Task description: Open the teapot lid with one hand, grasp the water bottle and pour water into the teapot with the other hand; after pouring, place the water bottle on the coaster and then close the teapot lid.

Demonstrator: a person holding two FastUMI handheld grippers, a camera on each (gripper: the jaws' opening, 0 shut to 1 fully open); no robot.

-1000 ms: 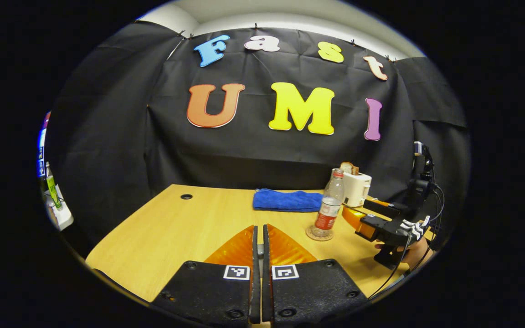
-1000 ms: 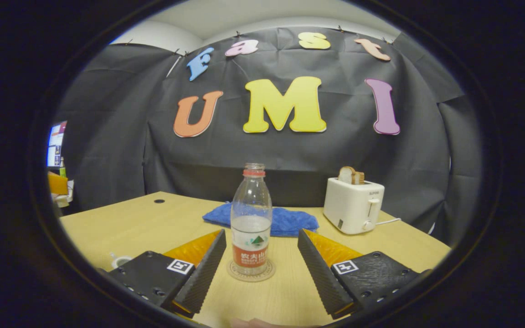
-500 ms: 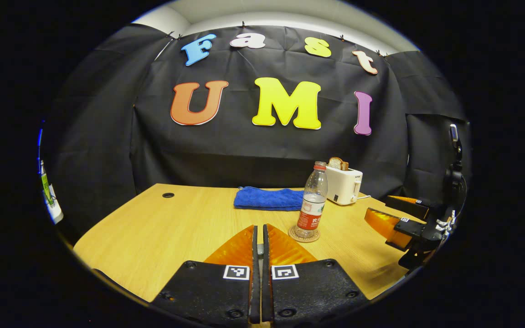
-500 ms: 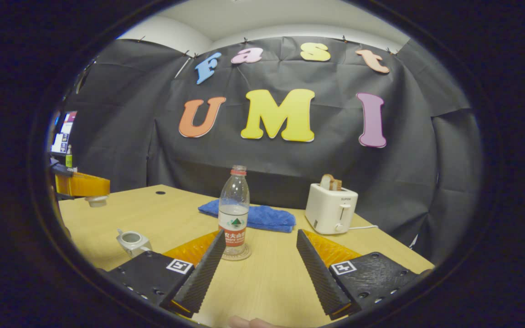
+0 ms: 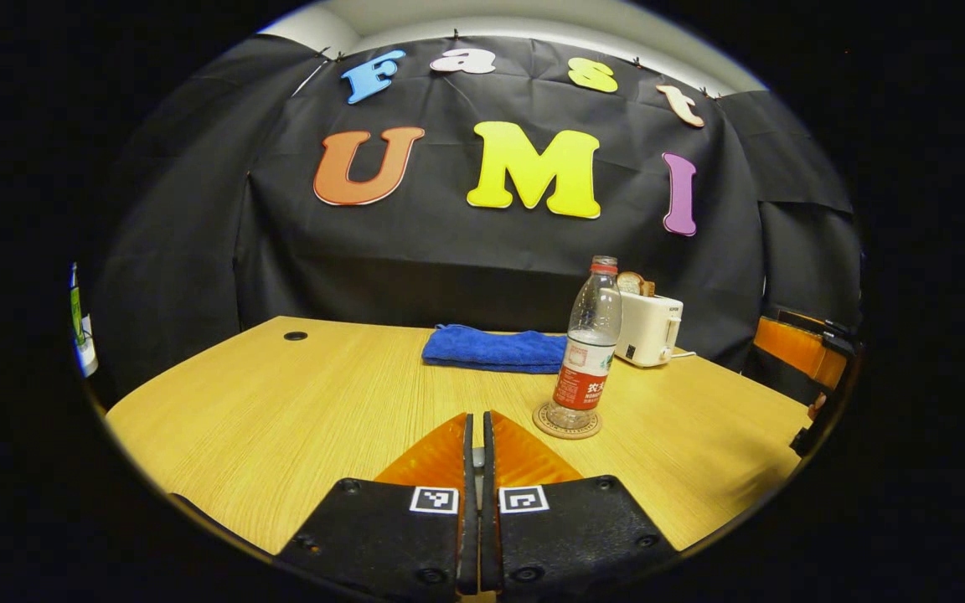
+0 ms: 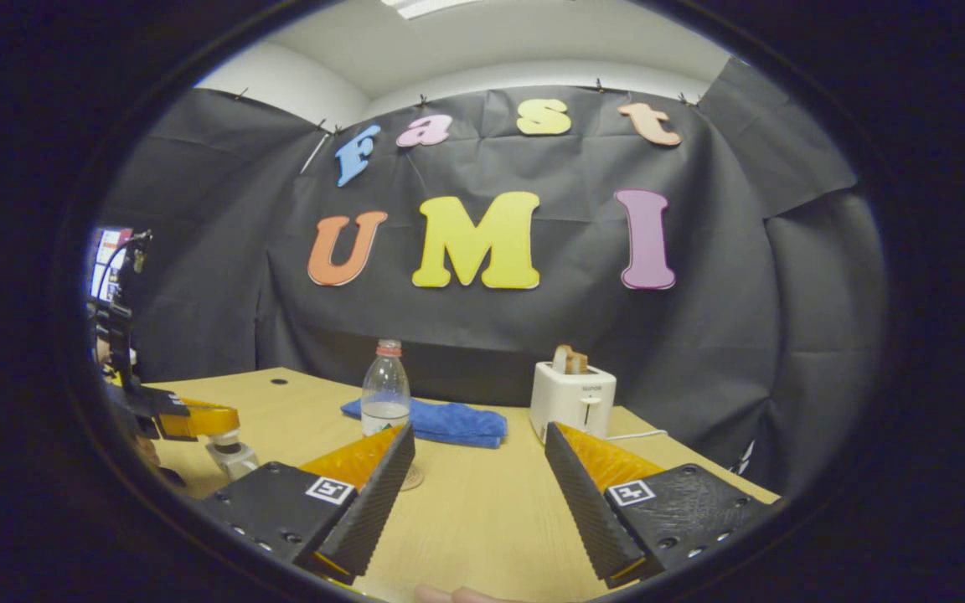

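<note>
The jaws of the left gripper [image 5: 474, 456] are pressed together with only a thin slit between them, and a small pale sliver sits in that slit; what it is cannot be told from the left gripper view. In the right gripper view, that same gripper sits at the far left just above the white teapot [image 6: 231, 456], and whether it touches the lid is too small to tell. The jaws of the right gripper [image 6: 476, 494] stand wide apart with nothing between them, over bare wood.

The water bottle [image 5: 590, 347] stands upright on a round coaster [image 5: 566, 421] on the bench [image 5: 281, 410], partly filled, with no cap visible on its neck. Behind it lies a folded blue cloth [image 5: 495, 347]. Right of the bottle, near the back edge, stands a white toaster [image 5: 650, 328] with bread in its slots.
</note>
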